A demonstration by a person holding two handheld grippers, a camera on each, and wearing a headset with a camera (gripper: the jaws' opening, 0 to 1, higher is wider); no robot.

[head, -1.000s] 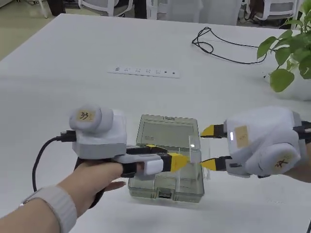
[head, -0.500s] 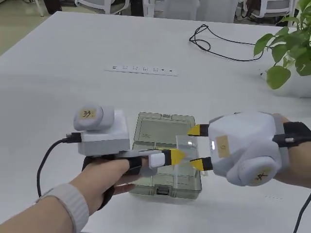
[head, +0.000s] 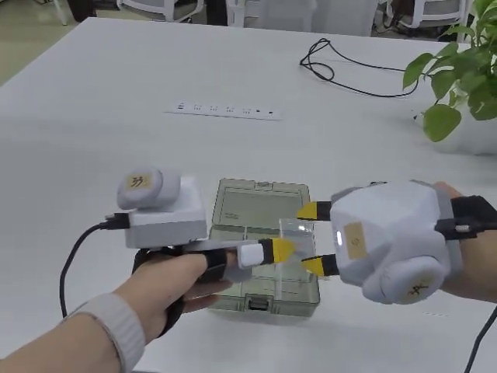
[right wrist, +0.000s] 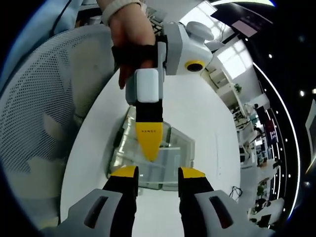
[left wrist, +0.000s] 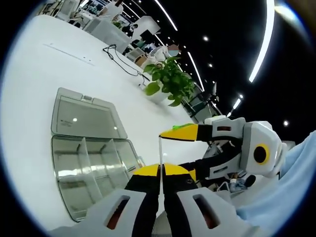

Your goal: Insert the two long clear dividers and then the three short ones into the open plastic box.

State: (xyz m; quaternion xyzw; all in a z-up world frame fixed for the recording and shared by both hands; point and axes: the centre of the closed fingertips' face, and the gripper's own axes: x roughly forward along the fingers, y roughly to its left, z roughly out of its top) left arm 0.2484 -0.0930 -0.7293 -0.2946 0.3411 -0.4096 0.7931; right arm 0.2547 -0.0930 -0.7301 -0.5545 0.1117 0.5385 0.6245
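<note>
We are pinching a short clear divider [head: 299,230] in the closed left gripper [head: 279,249], just above the right end of the open plastic box [head: 260,299] by the table's [head: 116,93] near edge. Our right gripper [head: 307,238] is gaping open, its jaws flanking the divider's free end.

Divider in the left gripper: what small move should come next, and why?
Probably close the right gripper on the divider to steady it: the left gripper is shut on it over the open box, and the right one's open jaws flank it.
</note>
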